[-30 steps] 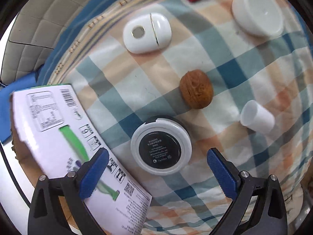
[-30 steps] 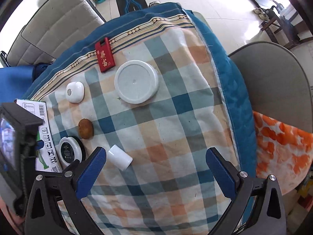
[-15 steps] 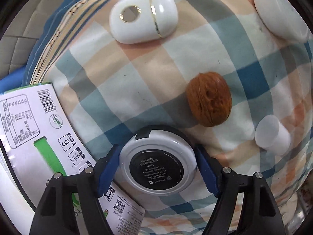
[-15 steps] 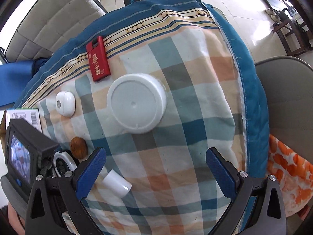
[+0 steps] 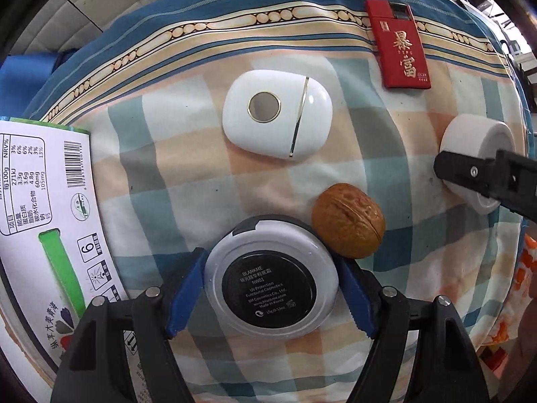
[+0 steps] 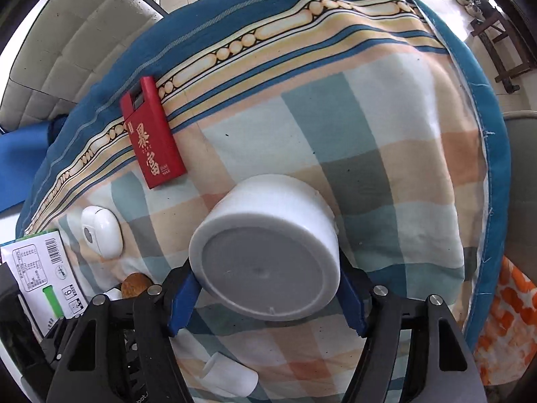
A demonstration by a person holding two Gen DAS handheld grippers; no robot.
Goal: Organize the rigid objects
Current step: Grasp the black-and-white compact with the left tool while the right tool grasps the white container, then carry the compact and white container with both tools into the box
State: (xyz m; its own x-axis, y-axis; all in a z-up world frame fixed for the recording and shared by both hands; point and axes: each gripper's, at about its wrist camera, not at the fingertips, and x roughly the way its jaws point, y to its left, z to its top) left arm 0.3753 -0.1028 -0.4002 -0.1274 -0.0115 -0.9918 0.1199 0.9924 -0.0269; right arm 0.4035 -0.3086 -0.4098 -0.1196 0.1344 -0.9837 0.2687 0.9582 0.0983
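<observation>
My left gripper (image 5: pixel 270 294) is shut on a round white cosmetic compact with a black label (image 5: pixel 270 288), held just above the checked cloth. A brown walnut (image 5: pixel 349 220) lies right beside it. My right gripper (image 6: pixel 266 297) is shut on an upturned white round tub (image 6: pixel 265 265), tilted toward the camera; the tub also shows in the left wrist view (image 5: pixel 476 151). A white oval case (image 5: pixel 277 119) and a red card box (image 5: pixel 399 45) lie farther back. A small white cup (image 6: pixel 230 374) lies below the right gripper.
A white carton with a green stripe and barcode (image 5: pixel 40 208) stands at the left edge of the table. The checked cloth (image 6: pixel 386 154) has a blue border that drops off at the right. A padded chair back (image 6: pixel 67 53) stands behind the table.
The left gripper closed on the compact and lifted it slightly. The right gripper moved forward and down to the white tub and shut on it, tilting it up.
</observation>
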